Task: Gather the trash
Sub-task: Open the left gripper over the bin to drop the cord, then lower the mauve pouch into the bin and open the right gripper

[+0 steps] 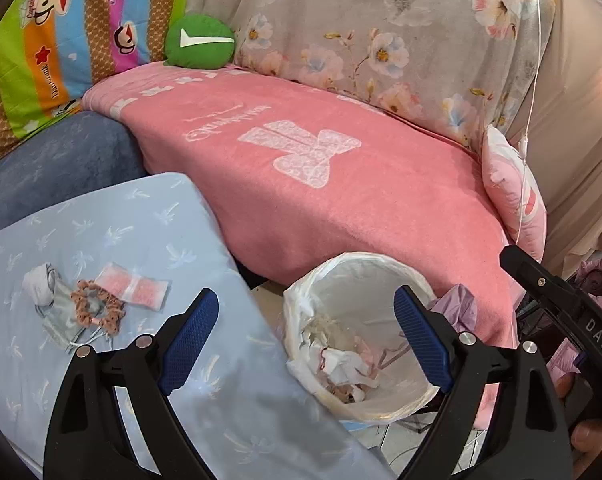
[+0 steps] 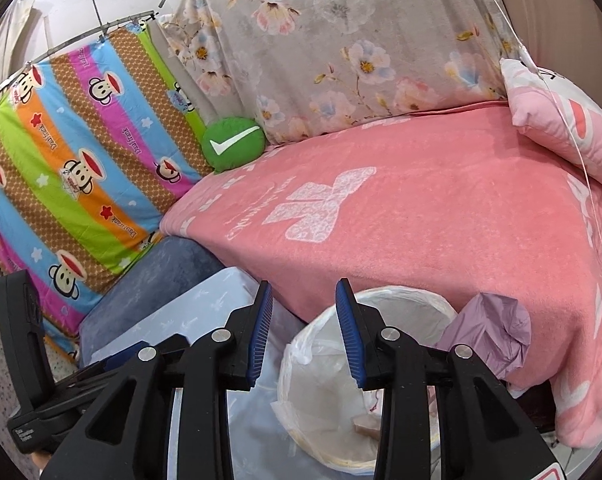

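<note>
My left hand-held gripper (image 1: 303, 340) is spread wide w/ nothing between the pads; the right hand-held gripper (image 2: 303, 332) is parted more narrowly, also empty. Both hang over the lined trash bin (image 1: 417, 276), which sits at about 5 o'clock in the left view, just beside the pink blanket (image 1: 341, 184) and already holds crumpled tissue.

What's left to collect lies at 9 o'clock on the pale blue pillow (image 1: 113, 220): a pinkish plastic packet (image 1: 133, 286), a crumpled white-grey wad (image 1: 41, 288), a greyish face mask (image 1: 63, 320) w/ straps, and a brown scrunchie (image 1: 95, 306) on top of the mask (maybe not trash, can't tell). The items touch or overlap.

I judge all of it light and soft. The packet looks slick and flat, so I'd pinch an edge rather than the middle. The wad should compress; take it across its bulk. The pillow will give under the pads, so go shallow.

A purple plastic bag (image 2: 489, 332) rests by the bin rim.
</note>
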Available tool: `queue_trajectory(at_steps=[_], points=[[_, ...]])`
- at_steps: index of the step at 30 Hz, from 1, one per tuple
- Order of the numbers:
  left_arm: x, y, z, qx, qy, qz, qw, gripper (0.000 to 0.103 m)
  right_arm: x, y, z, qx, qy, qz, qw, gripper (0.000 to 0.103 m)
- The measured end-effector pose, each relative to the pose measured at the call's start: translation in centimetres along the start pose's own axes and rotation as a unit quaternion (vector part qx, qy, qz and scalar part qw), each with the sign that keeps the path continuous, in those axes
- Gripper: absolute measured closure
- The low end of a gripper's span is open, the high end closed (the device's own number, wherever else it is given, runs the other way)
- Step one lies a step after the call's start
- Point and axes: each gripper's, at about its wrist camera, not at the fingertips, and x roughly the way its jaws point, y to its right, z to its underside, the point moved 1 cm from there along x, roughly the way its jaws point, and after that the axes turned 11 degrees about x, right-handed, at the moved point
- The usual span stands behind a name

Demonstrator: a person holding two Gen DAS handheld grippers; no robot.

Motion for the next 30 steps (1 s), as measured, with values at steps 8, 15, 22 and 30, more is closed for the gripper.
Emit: queue_trajectory(at_steps=[8,15,22,30], points=[[0.6,-0.3,1.6,0.008,-0.007,-0.011,0.9999,0.017,1.0,9.3,1.8,0.038,-0.008,0.120,0.992,0.069],[2.5,1.9,2.3,0.028,-0.021,0.000,0.9994,0.017,3.6,15.6,3.4,0.097,-0.034,0.151,0.983,0.069],[4.0,3.6,2.7,0.041,-0.032,0.009,0.9986,0.017,7.7,16.5,2.9,0.105,-0.054,0.135,0.984,0.069],[5.4,2.9,2.9,0.040,-0.048,-0.003,0.9980,0.017,10.2,15.0,2.7,0.082,-0.059,0.135,0.986,0.101]])
